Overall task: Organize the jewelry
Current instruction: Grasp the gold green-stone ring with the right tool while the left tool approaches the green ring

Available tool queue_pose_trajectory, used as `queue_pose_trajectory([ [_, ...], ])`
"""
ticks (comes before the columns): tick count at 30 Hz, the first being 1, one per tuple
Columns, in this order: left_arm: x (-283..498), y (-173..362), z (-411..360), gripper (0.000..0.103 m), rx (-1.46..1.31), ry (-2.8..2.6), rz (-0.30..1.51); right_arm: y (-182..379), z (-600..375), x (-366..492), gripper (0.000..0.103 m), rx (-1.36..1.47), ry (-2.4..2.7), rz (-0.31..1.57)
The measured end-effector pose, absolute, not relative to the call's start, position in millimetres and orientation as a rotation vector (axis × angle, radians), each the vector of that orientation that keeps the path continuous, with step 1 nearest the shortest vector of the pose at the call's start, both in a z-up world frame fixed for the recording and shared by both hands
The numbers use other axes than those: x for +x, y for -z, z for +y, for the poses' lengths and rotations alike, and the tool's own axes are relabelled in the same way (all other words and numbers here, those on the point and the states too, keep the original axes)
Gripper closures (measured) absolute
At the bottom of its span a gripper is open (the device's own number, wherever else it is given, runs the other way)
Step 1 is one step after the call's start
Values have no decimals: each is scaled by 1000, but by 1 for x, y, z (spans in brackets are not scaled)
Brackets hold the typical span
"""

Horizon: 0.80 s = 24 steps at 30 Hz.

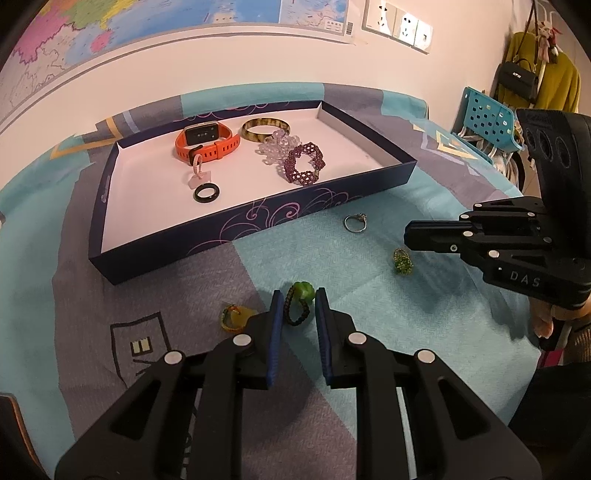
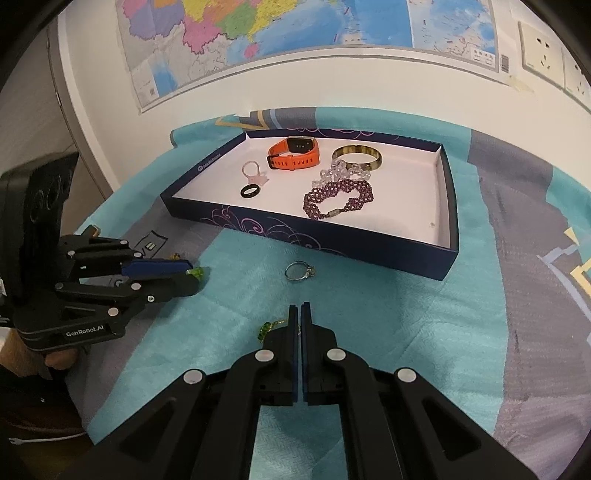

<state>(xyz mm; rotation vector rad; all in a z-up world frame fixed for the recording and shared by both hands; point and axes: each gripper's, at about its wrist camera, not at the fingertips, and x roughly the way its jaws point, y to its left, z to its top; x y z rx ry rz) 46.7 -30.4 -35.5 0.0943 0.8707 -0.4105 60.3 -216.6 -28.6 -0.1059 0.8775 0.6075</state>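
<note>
A dark blue box lid [image 1: 258, 225] [image 2: 332, 242] lies on the table and holds an orange watch [image 1: 207, 142] [image 2: 295, 151], a gold bangle [image 1: 265, 128], a clear bead bracelet [image 1: 275, 146], a purple bead bracelet [image 1: 304, 162] [image 2: 338, 199], a pink ring [image 1: 199, 173] and a black ring [image 1: 207, 192] [image 2: 250, 191]. On the cloth lie a silver ring [image 1: 355, 222] [image 2: 298, 272], a green bead ring [image 1: 402, 260] [image 2: 267, 326], an orange ring [image 1: 233, 318] and a dark cord ring with a green bead [image 1: 300, 301]. My left gripper [image 1: 298, 295] [image 2: 194, 275] is open around the cord ring. My right gripper [image 2: 299, 308] [image 1: 408, 234] is shut and empty, beside the green bead ring.
A teal and grey cloth [image 1: 388, 317] covers the table. A map [image 2: 258, 33] and wall sockets [image 1: 399, 24] are on the wall behind. A blue perforated basket [image 1: 487, 122] and hanging bags [image 1: 517, 75] stand at the far right.
</note>
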Motion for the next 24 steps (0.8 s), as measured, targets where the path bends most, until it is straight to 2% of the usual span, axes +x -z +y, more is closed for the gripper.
queue_pose_trajectory([
  [1, 47, 36, -30, 85, 92, 410, 873, 29, -217, 59, 97, -101, -621, 886],
  [3, 47, 36, -29, 85, 88, 413, 874, 26, -217, 56, 82, -86, -636, 875],
  [8, 48, 37, -29, 85, 86, 414, 875, 31, -208, 53, 78, -116, -648, 894],
  [11, 48, 37, -29, 85, 84, 414, 876, 36, -201, 51, 78, -161, -626, 897],
  [14, 48, 38, -29, 85, 87, 413, 874, 36, -198, 49, 94, -191, -605, 888],
  [24, 48, 37, -28, 87, 81, 414, 871, 30, -202, 47, 97, -168, -615, 861],
])
